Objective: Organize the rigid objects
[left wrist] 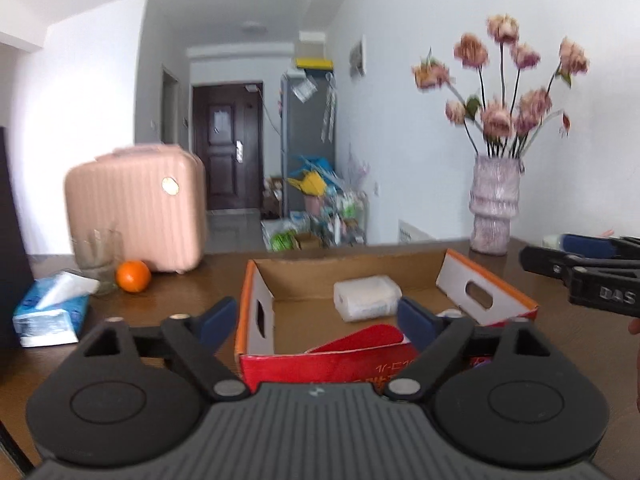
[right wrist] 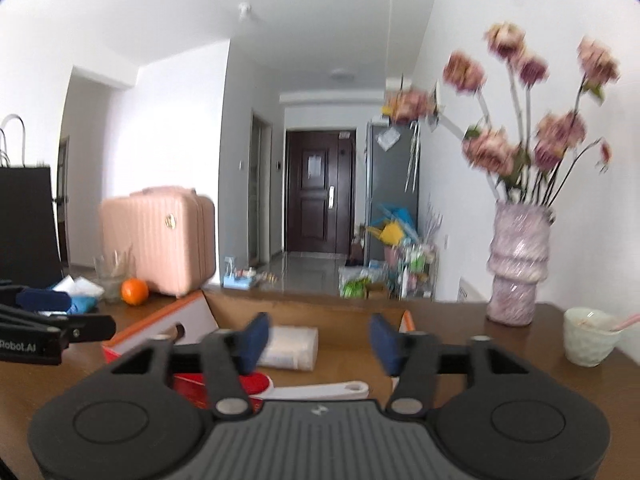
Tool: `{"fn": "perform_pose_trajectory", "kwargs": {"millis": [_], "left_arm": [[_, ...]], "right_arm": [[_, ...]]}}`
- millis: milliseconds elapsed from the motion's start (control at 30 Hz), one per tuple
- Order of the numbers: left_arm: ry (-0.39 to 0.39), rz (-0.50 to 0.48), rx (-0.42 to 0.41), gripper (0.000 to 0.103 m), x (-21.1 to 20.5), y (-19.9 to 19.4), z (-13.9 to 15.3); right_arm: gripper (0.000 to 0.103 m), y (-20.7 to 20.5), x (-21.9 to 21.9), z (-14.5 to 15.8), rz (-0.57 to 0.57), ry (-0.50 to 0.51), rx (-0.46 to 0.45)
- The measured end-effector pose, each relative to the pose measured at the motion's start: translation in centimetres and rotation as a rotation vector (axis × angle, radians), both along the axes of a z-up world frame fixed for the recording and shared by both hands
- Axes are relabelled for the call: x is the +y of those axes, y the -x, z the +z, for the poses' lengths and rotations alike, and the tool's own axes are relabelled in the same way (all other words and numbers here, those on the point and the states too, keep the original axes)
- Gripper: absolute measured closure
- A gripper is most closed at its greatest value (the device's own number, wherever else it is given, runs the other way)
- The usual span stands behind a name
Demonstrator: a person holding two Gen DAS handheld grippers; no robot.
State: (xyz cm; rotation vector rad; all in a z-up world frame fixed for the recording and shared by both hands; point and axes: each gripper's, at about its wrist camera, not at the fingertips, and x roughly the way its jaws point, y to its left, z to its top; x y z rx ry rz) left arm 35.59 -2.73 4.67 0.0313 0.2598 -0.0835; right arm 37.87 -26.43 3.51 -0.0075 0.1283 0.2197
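Note:
An open cardboard box [left wrist: 360, 272] with red and orange sides sits on the brown table; it also shows in the right wrist view [right wrist: 304, 312]. Inside lies a white plastic packet [left wrist: 366, 296], also in the right wrist view [right wrist: 290, 346], and a red flap [left wrist: 360, 338]. My left gripper [left wrist: 318, 320] is open and empty above the box's near wall. My right gripper [right wrist: 316, 338] is open and empty over the box; a white handle with a red part [right wrist: 316, 391] lies just below it. The right gripper also shows at the right edge of the left wrist view [left wrist: 584, 276].
An orange [left wrist: 133, 276], a glass [left wrist: 98, 260], a blue tissue pack [left wrist: 52, 312] and a pink suitcase [left wrist: 136, 208] stand at the left. A vase of flowers [left wrist: 494, 204] stands at the back right. A white cup [right wrist: 592, 336] sits at the right.

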Motion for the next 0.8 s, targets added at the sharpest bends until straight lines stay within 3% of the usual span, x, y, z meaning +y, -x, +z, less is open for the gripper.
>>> {"fn": "perform_pose_trajectory", "kwargs": {"millis": [33,67,133,267,800], "left_arm": [[-0.001,0.012,-0.026,0.001,0.0,1.1,0.3],[-0.006,0.024,-0.057,0.000,0.0,2.3,0.5],[-0.026,0.038,-0.095,0.000,-0.1,4.3,0.8],[-0.064,0.044,-0.119,0.000,-0.3,7.7,1.0],[-0.024,0.055,-0.146,0.000,1.0,18.4,1.3]], "right_arm": [[0.003,1.2,-0.1,0.2,-0.007,-0.003,-0.034],[0.000,2.7,-0.1,0.3,-0.013,-0.004,-0.082],[0.000,4.8,-0.1,0.4,-0.012,0.010,-0.125],[0.000,8.1,-0.2,0.6,-0.014,0.016,-0.104],[0.000,18.7,-1.4,-0.2,-0.065,-0.030,-0.081]]}}
